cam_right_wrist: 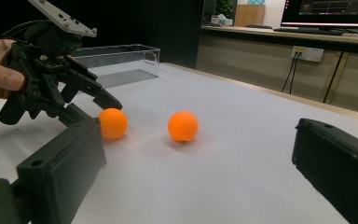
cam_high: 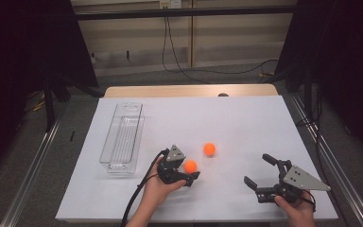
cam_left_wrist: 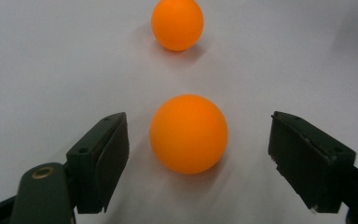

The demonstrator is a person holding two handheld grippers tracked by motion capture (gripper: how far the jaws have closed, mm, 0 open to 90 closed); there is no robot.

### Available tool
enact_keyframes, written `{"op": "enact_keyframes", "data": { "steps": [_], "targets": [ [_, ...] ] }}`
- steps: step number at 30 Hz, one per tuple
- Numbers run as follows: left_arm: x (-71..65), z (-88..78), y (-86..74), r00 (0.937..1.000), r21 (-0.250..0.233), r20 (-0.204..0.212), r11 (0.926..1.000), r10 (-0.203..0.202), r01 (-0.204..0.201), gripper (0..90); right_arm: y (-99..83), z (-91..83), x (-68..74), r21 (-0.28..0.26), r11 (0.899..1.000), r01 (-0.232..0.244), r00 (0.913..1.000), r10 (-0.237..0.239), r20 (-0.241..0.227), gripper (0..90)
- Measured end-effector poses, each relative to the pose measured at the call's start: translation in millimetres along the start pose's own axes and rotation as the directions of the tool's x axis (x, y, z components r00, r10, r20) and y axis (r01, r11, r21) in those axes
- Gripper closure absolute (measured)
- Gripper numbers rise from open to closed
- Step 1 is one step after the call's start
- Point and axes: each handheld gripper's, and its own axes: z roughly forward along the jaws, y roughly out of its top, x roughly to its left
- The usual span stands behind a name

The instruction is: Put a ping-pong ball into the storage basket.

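Note:
Two orange balls lie on the white sheet. The nearer ball (cam_high: pixel 190 166) (cam_left_wrist: pixel 189 134) sits between the jaws of my left gripper (cam_high: pixel 188 169) (cam_left_wrist: pixel 200 140), which is open, with a gap showing on each side of the ball. The second ball (cam_high: pixel 210 149) (cam_left_wrist: pixel 177 23) rests a short way beyond it, free. My right gripper (cam_high: pixel 256 168) (cam_right_wrist: pixel 196 149) is held low at the front right, open and holding nothing. In the right gripper view both balls (cam_right_wrist: pixel 113 123) (cam_right_wrist: pixel 182 126) lie ahead, with the left gripper (cam_right_wrist: pixel 103 111) at the first.
A clear plastic bin (cam_high: pixel 122 142) (cam_right_wrist: pixel 121 60) stands lengthwise at the left of the white sheet (cam_high: pixel 246 118). The wooden table edge (cam_high: pixel 189 91) runs along the back. Cables trail across the floor beyond it.

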Motion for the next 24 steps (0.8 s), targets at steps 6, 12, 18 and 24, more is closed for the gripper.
{"op": "enact_keyframes", "data": {
  "steps": [6,12,18,24],
  "targets": [
    [1.6,2.3,-0.7,0.9998,0.021,-0.015,0.9997,-0.012,0.012,25.2,0.1,0.2,0.3,-0.003,1.0,0.004,1.0,-0.004,0.001,1.9],
    [2.1,4.4,-0.8,0.9997,0.03,-0.022,0.9995,-0.014,0.015,28.0,0.5,-0.4,0.5,-0.003,1.0,0.006,1.0,-0.006,0.002,2.0],
    [2.8,5.0,-0.5,0.9995,0.031,-0.028,0.9994,-0.015,0.016,30.0,0.5,-0.1,1.0,-0.003,1.0,0.005,1.0,-0.005,0.001,2.0],
    [2.7,6.7,-1.0,0.9996,0.042,-0.027,0.9991,-0.011,0.012,32.5,0.5,-0.6,0.4,-0.003,1.0,0.006,1.0,-0.006,0.002,2.0]
  ]
}}
